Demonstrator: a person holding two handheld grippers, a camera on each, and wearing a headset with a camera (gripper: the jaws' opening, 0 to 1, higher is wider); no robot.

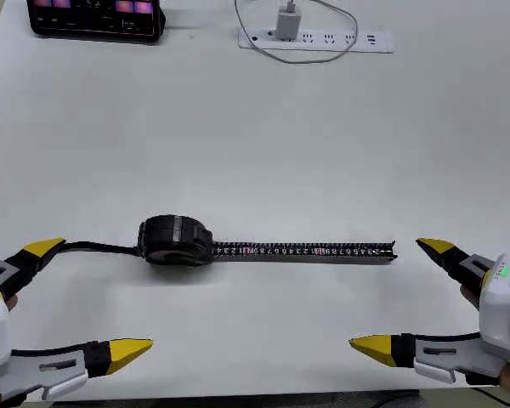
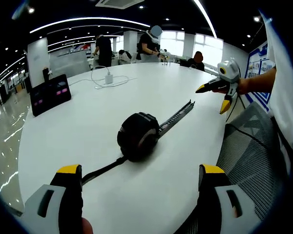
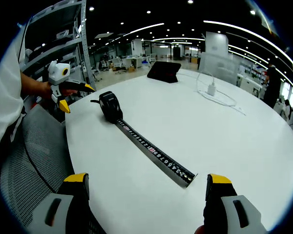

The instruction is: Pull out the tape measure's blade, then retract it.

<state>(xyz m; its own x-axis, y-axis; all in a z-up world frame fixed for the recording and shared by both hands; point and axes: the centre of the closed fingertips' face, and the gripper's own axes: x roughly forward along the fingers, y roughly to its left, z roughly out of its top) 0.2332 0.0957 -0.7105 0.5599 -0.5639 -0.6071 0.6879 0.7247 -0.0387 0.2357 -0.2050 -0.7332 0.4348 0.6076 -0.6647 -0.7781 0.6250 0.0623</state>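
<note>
A black tape measure (image 1: 176,240) lies on the white table, its blade (image 1: 304,252) drawn out to the right and resting flat, with its wrist strap (image 1: 98,247) trailing left. My left gripper (image 1: 96,298) stands open at the lower left, apart from the case (image 2: 138,136), which lies ahead of its fingers (image 2: 68,176). My right gripper (image 1: 403,295) stands open at the lower right, just short of the blade's end hook (image 3: 188,178). Nothing is held. The case (image 3: 110,106) and my left gripper (image 3: 72,95) appear far off in the right gripper view; my right gripper (image 2: 217,96) shows in the left gripper view.
A dark tablet (image 1: 96,17) stands at the back left. A white power strip (image 1: 316,38) with a plugged charger and looped cable lies at the back centre. The table's front edge (image 1: 263,396) runs just below the grippers. A mesh chair (image 2: 254,146) sits off the edge.
</note>
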